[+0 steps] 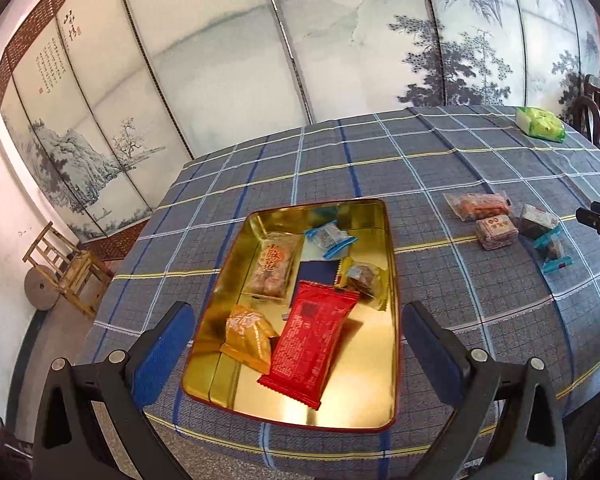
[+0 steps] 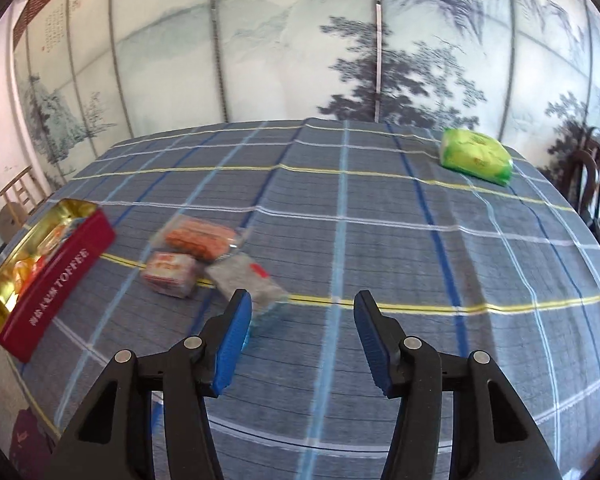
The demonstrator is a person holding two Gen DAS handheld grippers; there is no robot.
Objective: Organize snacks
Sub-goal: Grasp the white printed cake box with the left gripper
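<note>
A gold-lined red toffee tin (image 1: 392, 360) lies open on the checked tablecloth and holds several snacks, with a red packet (image 1: 310, 344) on top. My left gripper (image 1: 296, 344) hovers open and empty above the tin. Loose snacks lie to the tin's right: an orange packet (image 1: 478, 205), a pink block (image 1: 496, 231), a dark packet (image 1: 537, 221) and a teal-ended sweet (image 1: 553, 249). In the right wrist view the tin (image 2: 56, 276) is at the left. My right gripper (image 2: 302, 340) is open and empty, just right of the grey packet (image 2: 248, 280), pink block (image 2: 170, 274) and orange packet (image 2: 200, 238).
A green packet (image 2: 476, 156) lies at the table's far right, also seen in the left wrist view (image 1: 540, 123). A dark wooden chair (image 2: 596, 184) stands beyond the right edge. A folding painted screen stands behind the table. A small wooden chair (image 1: 66, 266) sits on the floor at left.
</note>
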